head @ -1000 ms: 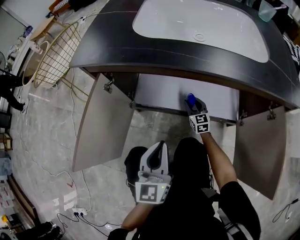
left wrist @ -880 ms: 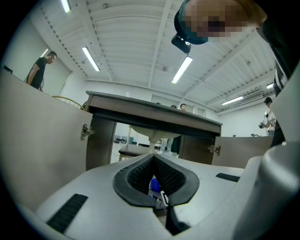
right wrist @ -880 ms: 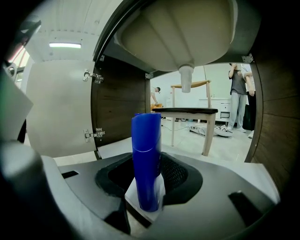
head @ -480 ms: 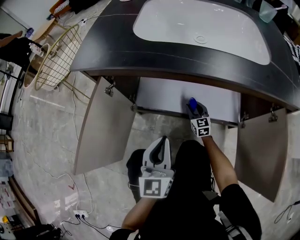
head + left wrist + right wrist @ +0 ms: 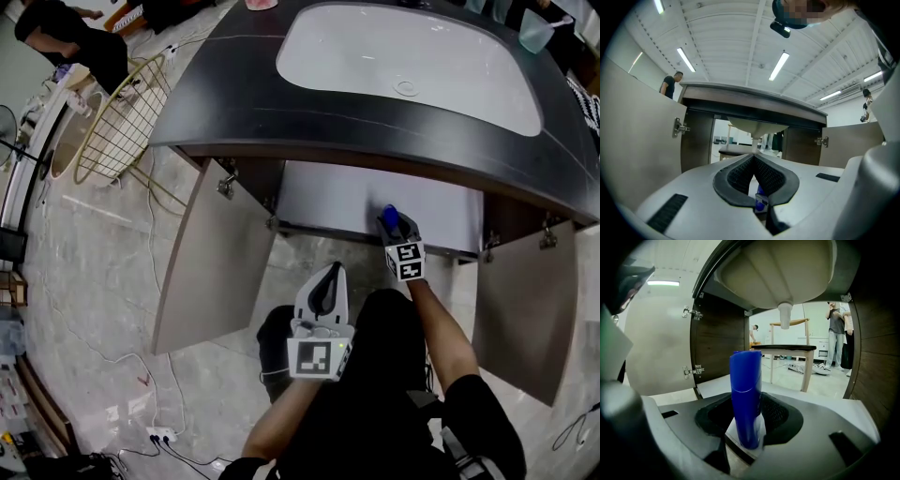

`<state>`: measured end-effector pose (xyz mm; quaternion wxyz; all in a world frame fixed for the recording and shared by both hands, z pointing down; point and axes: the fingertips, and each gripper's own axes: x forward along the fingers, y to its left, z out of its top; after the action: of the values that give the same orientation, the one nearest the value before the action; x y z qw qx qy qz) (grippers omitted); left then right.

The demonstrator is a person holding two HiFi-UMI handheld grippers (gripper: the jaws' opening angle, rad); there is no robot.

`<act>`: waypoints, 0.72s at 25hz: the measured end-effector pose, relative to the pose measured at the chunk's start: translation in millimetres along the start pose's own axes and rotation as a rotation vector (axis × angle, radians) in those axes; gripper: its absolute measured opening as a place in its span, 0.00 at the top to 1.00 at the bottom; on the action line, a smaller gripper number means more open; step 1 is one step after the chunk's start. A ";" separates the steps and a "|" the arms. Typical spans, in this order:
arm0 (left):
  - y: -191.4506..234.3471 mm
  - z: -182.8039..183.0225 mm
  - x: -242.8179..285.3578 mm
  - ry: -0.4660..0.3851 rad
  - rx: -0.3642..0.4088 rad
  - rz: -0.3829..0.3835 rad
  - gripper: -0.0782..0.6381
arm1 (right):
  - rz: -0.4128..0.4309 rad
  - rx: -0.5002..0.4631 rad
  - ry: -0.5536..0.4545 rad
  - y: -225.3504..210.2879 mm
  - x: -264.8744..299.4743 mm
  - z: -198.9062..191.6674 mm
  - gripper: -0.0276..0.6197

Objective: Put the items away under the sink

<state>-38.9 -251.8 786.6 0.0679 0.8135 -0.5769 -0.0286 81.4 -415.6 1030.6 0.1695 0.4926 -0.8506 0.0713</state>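
The right tool [image 5: 747, 408] gripped a tall blue plastic bottle [image 5: 746, 380] upright at frame centre, before the open dark wooden under-sink cabinet [image 5: 719, 348]. The left tool [image 5: 753, 157] was closed, holding nothing.

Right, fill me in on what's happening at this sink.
A person crouches in front of the vanity cabinet, with both of its doors swung open. Their right claw grips an upright blue bottle at the cabinet opening, just under the sink basin. Whether the bottle rests on the cabinet floor can't be told. The left claw is shut, with nothing visibly gripped, and hangs further from the cabinet.
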 end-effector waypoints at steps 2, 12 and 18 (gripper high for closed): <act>1.0 0.2 2.2 -0.002 0.003 -0.013 0.87 | -0.001 0.005 0.025 0.9 1.0 -4.3 0.71; 1.1 -9.6 13.2 0.021 -0.009 -0.065 0.87 | 0.008 0.029 0.088 5.4 -8.7 -15.0 0.63; 2.3 -5.9 24.7 0.050 -0.035 -0.080 0.87 | -0.011 0.081 0.146 4.5 -28.6 -21.9 0.63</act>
<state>-32.2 -275.3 793.6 0.0953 0.8350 -0.5415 -0.0208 95.4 -383.7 1041.0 0.2111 0.4972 -0.8297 0.1404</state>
